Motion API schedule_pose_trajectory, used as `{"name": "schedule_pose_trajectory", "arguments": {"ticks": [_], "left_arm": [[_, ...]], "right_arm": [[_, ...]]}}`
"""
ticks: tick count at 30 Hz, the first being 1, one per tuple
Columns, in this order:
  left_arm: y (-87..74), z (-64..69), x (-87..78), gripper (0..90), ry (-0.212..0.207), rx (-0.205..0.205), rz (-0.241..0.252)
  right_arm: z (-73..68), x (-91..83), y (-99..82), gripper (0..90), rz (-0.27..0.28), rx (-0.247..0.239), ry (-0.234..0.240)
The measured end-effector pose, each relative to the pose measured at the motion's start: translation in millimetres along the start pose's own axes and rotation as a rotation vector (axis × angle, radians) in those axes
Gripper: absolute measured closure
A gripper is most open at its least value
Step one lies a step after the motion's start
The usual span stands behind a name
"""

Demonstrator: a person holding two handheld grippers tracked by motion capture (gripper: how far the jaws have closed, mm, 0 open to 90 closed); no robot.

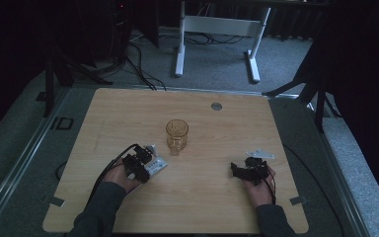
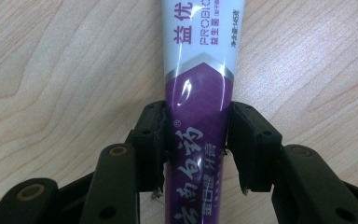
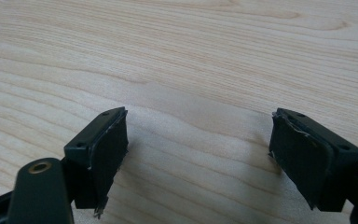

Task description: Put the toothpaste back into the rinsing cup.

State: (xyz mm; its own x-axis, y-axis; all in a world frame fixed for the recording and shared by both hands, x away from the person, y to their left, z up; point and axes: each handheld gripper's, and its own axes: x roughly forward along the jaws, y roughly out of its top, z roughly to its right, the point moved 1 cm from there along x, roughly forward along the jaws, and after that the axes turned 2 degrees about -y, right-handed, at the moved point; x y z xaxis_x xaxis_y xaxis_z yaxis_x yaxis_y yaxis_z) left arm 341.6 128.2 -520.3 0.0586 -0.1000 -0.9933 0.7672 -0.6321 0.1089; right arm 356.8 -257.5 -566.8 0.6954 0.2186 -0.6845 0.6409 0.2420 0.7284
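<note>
A toothpaste tube, white at the far end and purple near me with printed characters, lies flat on the wooden table. My left gripper straddles its purple part, and both black pads rest against the tube's edges. From above, the same left gripper sits at the table's left front with the tube poking out to its right. My right gripper stands wide open over bare wood with nothing between its pads. In the high view the right gripper is at the right front.
An amber glass mug stands upright near the table's middle, just beyond the left gripper. A round grey grommet sits near the far edge. A white desk frame stands on the carpet behind the table.
</note>
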Motion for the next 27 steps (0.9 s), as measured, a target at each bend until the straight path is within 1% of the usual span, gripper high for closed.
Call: {"name": "schedule_pose_trajectory", "arguments": {"ticks": [6,12,16,22,27], "left_arm": [[1.3,-0.7,1.2,57.0,0.0,0.008,-0.014],[1.5,-0.7,3.7,56.8,-0.005,-0.003,-0.013],[1.7,-2.4,5.0,56.5,-0.019,-0.011,-0.015],[3.2,-2.9,7.0,56.0,-0.017,-0.008,-0.027],[3.6,-3.5,8.5,55.6,-0.021,-0.016,-0.03]], "right_arm": [[0.0,0.0,0.0,19.2,0.0,0.0,0.0],[0.0,0.0,0.0,19.2,0.0,0.0,0.0],[0.0,0.0,0.0,19.2,0.0,0.0,0.0],[0.0,0.0,0.0,19.2,0.0,0.0,0.0],[0.0,0.0,0.0,19.2,0.0,0.0,0.0]]}}
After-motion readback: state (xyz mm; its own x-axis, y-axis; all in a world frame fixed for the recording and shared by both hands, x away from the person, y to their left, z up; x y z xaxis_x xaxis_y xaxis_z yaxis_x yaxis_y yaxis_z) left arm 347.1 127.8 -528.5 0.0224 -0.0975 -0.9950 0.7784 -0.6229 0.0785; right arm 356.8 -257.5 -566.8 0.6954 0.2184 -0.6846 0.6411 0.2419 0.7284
